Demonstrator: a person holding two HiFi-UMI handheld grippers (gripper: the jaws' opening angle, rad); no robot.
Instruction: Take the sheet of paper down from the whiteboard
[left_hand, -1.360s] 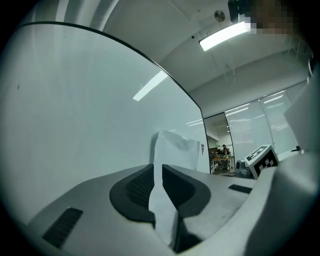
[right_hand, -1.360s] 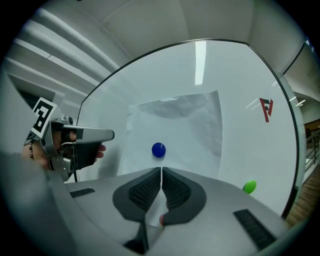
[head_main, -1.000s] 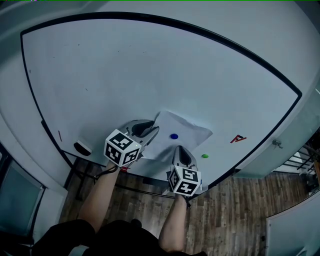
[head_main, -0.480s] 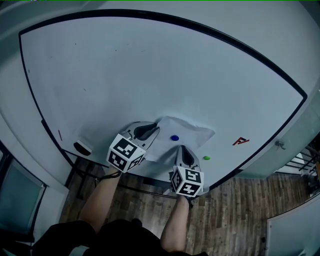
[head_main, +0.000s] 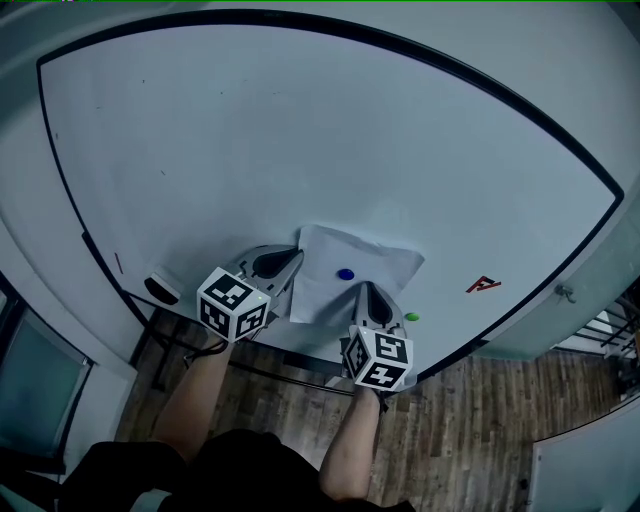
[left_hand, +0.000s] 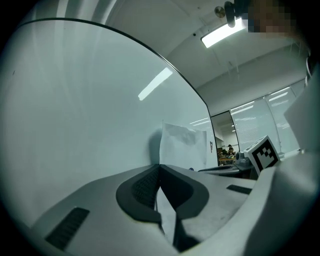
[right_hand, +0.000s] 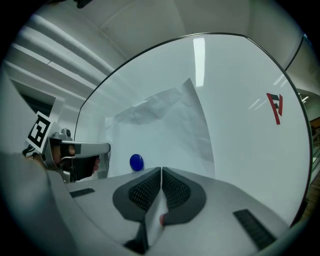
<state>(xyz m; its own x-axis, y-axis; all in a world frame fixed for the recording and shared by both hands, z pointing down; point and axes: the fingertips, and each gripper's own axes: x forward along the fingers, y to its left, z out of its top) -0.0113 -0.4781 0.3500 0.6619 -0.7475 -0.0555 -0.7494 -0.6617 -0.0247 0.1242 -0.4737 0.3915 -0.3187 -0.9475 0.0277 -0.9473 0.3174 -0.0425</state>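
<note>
A white sheet of paper (head_main: 365, 258) hangs low on the whiteboard (head_main: 250, 130), pinned by a blue magnet (head_main: 346, 273). My left gripper (head_main: 296, 258) is shut on the sheet's left edge; in the left gripper view a strip of the paper (left_hand: 168, 220) runs between the closed jaws of the left gripper (left_hand: 160, 166). My right gripper (head_main: 367, 287) is shut on the sheet's lower edge. In the right gripper view the paper (right_hand: 160, 125) rises beyond the right gripper (right_hand: 161, 169), with the blue magnet (right_hand: 136, 162) just left of the tips.
A green magnet (head_main: 411, 317) and a red mark (head_main: 483, 284) lie on the board right of the sheet. An eraser (head_main: 160, 290) rests on the ledge at the lower left. Wooden floor (head_main: 470, 420) lies below the board's black frame.
My left gripper has shifted left and slightly down with the sheet's edge, so the paper now looks flatter and stretched leftward. The right gripper has barely moved.
</note>
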